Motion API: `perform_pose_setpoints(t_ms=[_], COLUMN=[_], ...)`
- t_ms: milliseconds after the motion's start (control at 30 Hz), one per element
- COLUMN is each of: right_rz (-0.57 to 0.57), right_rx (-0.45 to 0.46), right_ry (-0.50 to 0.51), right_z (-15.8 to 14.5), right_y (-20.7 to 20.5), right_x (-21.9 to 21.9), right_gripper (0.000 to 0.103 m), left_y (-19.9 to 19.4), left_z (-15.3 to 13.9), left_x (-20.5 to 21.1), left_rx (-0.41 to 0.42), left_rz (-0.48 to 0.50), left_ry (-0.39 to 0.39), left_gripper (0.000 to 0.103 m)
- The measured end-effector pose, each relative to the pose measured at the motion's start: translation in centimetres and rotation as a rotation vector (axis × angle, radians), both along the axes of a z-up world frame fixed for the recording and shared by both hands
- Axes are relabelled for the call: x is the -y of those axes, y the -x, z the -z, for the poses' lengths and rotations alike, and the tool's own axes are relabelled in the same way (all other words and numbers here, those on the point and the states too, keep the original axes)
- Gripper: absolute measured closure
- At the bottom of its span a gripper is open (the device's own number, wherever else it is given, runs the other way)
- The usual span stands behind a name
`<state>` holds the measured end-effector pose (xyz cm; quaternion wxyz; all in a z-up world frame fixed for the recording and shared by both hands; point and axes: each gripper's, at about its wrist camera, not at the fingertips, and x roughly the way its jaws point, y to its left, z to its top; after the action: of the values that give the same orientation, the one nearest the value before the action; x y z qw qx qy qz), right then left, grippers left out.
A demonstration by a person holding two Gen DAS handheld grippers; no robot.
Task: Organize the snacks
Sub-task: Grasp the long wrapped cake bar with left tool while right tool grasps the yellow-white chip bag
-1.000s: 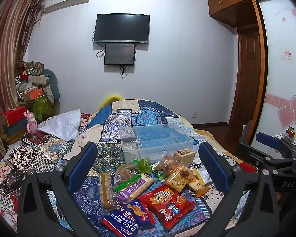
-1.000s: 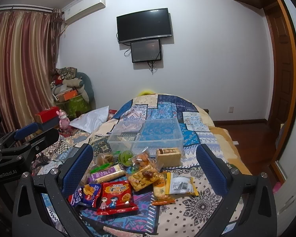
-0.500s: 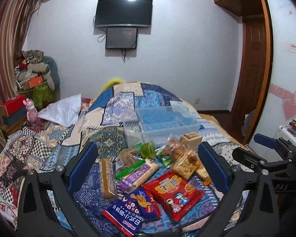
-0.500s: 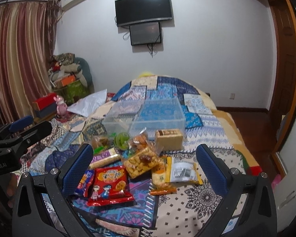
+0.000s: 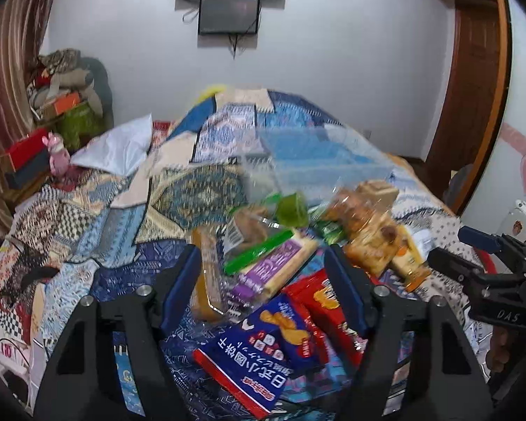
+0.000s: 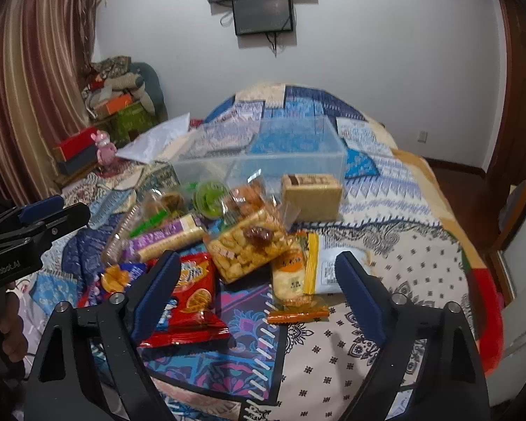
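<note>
bin (image 6: pixel 263 154): 12 o'clock of snacks (image 6: pixel 243 249), empty, ready to receive
left gripper (image 5: pixel 263 273): wide, over pile
right gripper (image 6: pixel 257 280): wide, nothing held

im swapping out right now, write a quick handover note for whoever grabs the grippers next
Left gripper: open, holding nothing, low over the near end of the snack pile above the purple bar and the blue biscuit pack.
Right gripper: open, holding nothing, over the red chip bag and the clear bag of crackers.
Clear plastic bin: behind the pile on the quilt; no snacks visible inside.
Done: nothing sorted yet.
Left: every snack, including the brown box and green cup.
</note>
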<state>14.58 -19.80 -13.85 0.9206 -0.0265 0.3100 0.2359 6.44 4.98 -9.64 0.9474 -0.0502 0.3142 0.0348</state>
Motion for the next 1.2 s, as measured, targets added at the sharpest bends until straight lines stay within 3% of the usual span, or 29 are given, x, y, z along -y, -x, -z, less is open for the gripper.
perform_pose_setpoints(t_ms=[167, 500, 867, 1200], right_rz=[0.014, 0.116, 0.138, 0.125], right_rx=[-0.048, -0.094, -0.201, -0.216], right_ry=[0.007, 0.024, 0.011, -0.001], right_z=[1.3, 2.6, 4.6, 5.3], right_y=[-1.5, -5.1, -6.9, -7.9], right_x=[0.0, 2.8, 4.3, 4.0], right_gripper=[0.025, 0.025, 0.025, 0.025], left_y=[-2.5, -6.9, -8.1, -9.4], left_z=[2.0, 2.9, 6.8, 9.1], left_x=[-1.1, -3.8, -7.4, -8.0], left_rx=[-0.079, -0.146, -0.245, -0.292], left_rz=[0.020, -0.007, -0.063, -0.057], left_ry=[0.034, 0.024, 0.044, 0.073], left_gripper=[0.042, 0.043, 0.043, 0.045])
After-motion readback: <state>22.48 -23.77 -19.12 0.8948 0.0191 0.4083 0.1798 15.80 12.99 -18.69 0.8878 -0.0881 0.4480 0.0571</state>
